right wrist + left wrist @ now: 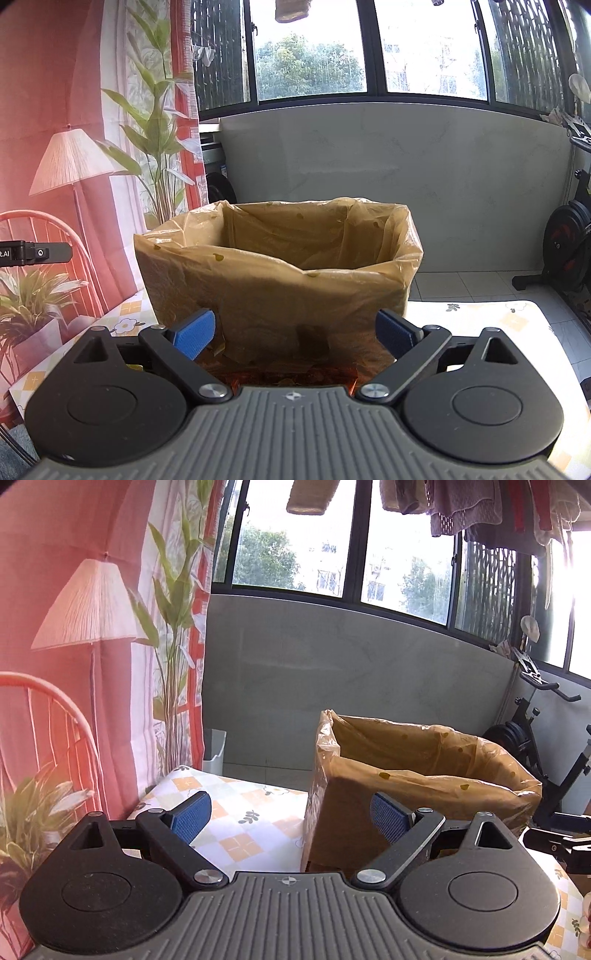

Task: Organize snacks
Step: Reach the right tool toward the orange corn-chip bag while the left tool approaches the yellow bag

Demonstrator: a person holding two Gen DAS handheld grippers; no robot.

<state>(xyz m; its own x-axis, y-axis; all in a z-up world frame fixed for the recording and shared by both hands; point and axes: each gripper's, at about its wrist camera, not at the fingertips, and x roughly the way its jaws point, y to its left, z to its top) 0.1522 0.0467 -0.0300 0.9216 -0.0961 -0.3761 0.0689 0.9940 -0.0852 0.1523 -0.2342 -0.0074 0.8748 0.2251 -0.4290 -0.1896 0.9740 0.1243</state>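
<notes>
Landmark: cardboard box (277, 295) lined w/ a yellowish plastic bag (295, 236), standing upright on the worktop (236, 812), which carries a checked cloth w/ flower print.

Left gripper (293, 818): jaws apart, nothing between the blue pads (192, 818). It sits in front of the box's left corner; one pad is over the bare cloth left of the box, the other is in front of the box wall. Not touching the box as far as can be seen.

Right gripper (293, 332): jaws apart, nothing clamped. It faces the box's front wall square-on, close to it; contact w/ the wall can't be told. Both pads frame the lower part of that wall.

Box: top open, bag folded over the rim, spotted w/ small dark-yellow marks. Interior mostly hidden from both views; contents can't be seen. A reddish-orange patch (291, 376) shows low at the box's foot, just above the right gripper's body; too obscured to identify. No snack item can be made out clearly in either view.

Surroundings rel. to box: printed backdrop (55, 147) w/ lamp, chair and plants to its left; grey wall and windows (310, 51) behind it; exercise bike (535, 746) to its right, on the floor. Laundry (498, 506) hangs above, near the windows. Part of the other gripper unit shows at the left edge of the right-wrist view.
</notes>
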